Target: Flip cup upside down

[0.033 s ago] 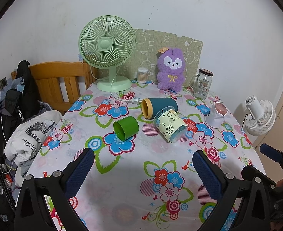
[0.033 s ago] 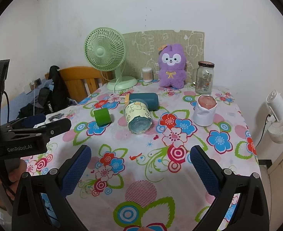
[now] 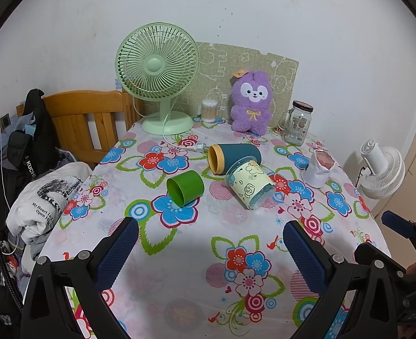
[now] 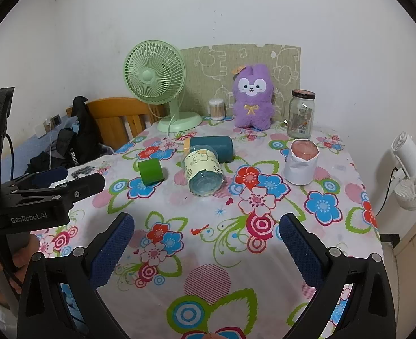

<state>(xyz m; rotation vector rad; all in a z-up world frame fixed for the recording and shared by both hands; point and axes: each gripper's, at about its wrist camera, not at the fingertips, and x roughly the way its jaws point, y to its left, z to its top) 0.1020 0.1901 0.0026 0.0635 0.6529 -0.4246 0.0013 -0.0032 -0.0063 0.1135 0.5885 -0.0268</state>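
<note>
Both grippers, left gripper (image 3: 210,243) and right gripper (image 4: 206,237), gape wide and empty; reach toward 12 o'clock, clamp the green cup (image 3: 184,187) across its sides

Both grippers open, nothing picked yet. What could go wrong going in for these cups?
1. The yellow-labelled clear cup touches the teal cup; grabbing either may roll the other.
2. The green cup lies on its side and could roll away when nudged.
3. The fan's plug lies beside the teal cup's mouth and may snag.

Back of the bench: green fan (image 3: 157,67), purple plush bunny (image 3: 251,101), glass jar (image 3: 297,123), cotton swab tub (image 3: 208,110). White fan (image 3: 383,169) sits off right.
</note>
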